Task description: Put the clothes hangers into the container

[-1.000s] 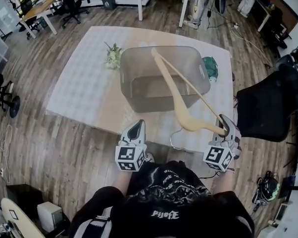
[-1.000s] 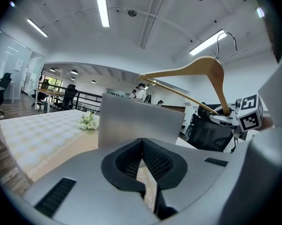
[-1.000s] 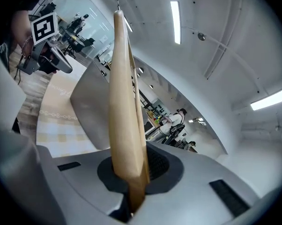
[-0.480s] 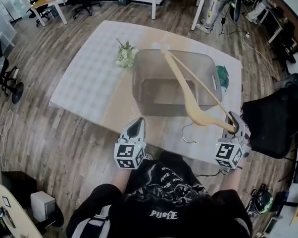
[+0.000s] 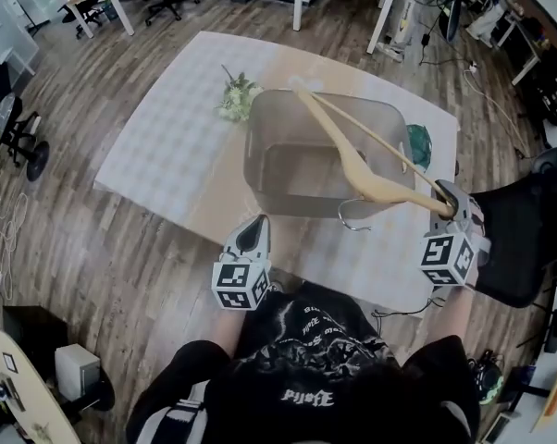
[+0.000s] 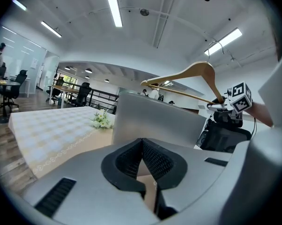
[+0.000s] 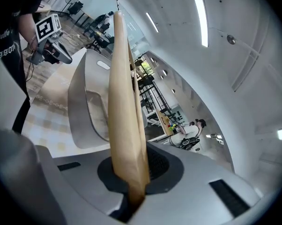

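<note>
Holds a wooden clothes hanger (image 5: 357, 155) in the air by one arm tip, right gripper (image 5: 448, 207) fingers clamped flat on the wood. Spans the grey container (image 5: 260, 169) diagonally, far tip over the back rim, metal hook (image 5: 352, 222) dangling by the front wall. Seemingly clear of that wall, though hard to judge from the head view. Keeps the left gripper (image 5: 252, 240) low at the near table (image 5: 158, 155) edge, fingers closed on nothing. Looks light, rigid and smoothly lacquered, so likely to pivot or slip when pinched this far from its middle. Better taken nearer the neck under the hook. Will not bend to fit; needs tilting in lengthwise or cornerwise. Not yet inside.
</note>
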### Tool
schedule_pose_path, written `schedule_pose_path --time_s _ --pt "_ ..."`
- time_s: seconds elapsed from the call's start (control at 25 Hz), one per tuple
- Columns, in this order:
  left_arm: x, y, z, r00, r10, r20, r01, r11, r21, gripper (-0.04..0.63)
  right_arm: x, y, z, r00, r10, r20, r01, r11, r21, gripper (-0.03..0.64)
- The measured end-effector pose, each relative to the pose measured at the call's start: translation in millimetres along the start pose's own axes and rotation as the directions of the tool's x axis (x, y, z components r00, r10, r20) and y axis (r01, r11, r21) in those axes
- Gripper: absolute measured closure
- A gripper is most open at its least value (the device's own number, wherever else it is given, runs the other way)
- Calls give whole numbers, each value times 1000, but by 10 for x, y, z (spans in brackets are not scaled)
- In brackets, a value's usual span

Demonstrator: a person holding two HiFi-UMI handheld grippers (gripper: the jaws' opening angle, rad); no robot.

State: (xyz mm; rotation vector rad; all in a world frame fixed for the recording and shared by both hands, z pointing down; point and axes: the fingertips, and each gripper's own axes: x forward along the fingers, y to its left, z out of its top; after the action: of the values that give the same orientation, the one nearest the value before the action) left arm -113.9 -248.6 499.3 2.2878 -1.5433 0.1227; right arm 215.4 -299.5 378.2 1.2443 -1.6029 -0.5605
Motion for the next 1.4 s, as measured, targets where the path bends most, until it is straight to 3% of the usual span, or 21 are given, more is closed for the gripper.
schedule_pose_path --time_s 0.4,0.8,1.12,1.4 --pt "130 -26 -65 999 33 -40 -34 999 -21 575 549 -210 113 992 125 4 -123 980 -159 606" --pt "137 -51 -171 996 41 -80 -44 999 -32 575 973 -256 255 979 202 -30 -202 935 -292 606" --pt "118 -37 -186 995 42 -92 -45 999 -29 575 1210 -128 367 959 275 -67 -280 887 -367 606" --pt "169 -17 -181 995 46 -93 -50 998 -30 575 1501 -32 447 935 332 -128 -352 819 -452 606"
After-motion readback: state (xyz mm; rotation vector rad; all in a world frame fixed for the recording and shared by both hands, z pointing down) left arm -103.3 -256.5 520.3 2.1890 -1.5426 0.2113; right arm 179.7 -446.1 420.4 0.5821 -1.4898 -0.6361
